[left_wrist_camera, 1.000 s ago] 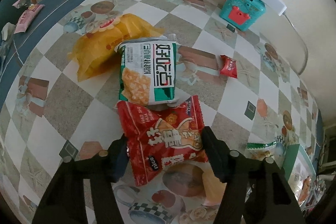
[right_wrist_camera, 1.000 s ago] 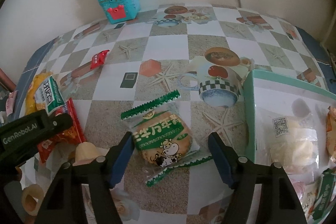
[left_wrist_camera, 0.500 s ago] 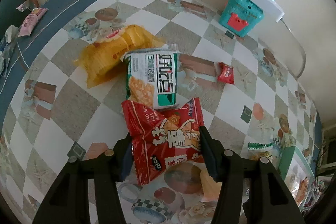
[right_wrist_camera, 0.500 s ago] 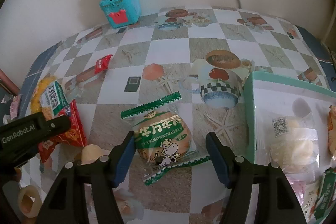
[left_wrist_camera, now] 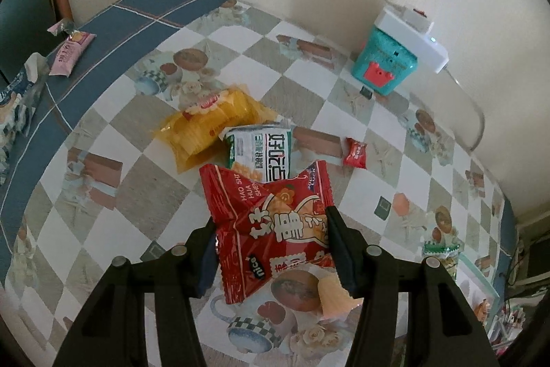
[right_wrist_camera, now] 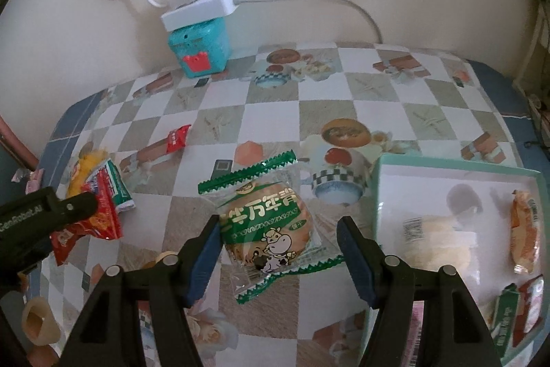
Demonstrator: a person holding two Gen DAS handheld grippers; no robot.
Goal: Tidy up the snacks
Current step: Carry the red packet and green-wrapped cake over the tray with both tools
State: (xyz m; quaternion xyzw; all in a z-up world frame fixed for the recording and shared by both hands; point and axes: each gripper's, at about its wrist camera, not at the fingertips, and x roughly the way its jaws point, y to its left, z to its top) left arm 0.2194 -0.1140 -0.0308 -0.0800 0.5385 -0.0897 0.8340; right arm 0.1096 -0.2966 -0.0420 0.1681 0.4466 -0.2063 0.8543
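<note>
My left gripper (left_wrist_camera: 271,226) is shut on a red snack packet (left_wrist_camera: 271,222) and holds it above the checkered table. Behind it lie a green-and-white cracker pack (left_wrist_camera: 261,150), a yellow pack (left_wrist_camera: 213,126) and a small red candy (left_wrist_camera: 355,153). My right gripper (right_wrist_camera: 278,236) is open, its fingers either side of a round green-and-white biscuit pack (right_wrist_camera: 266,227) on the table, not touching it. The red packet also shows at the left of the right wrist view (right_wrist_camera: 92,219).
A mint tray (right_wrist_camera: 381,181) with several snacks stands at the right. A teal box (right_wrist_camera: 199,47) with a white power strip (right_wrist_camera: 201,7) sits by the wall. A pink wrapper (left_wrist_camera: 70,52) lies far left. Cone-shaped pieces (right_wrist_camera: 39,320) lie near the front.
My left gripper has closed on the red packet and lifted it off the table. My right gripper has edged forward around the biscuit pack.
</note>
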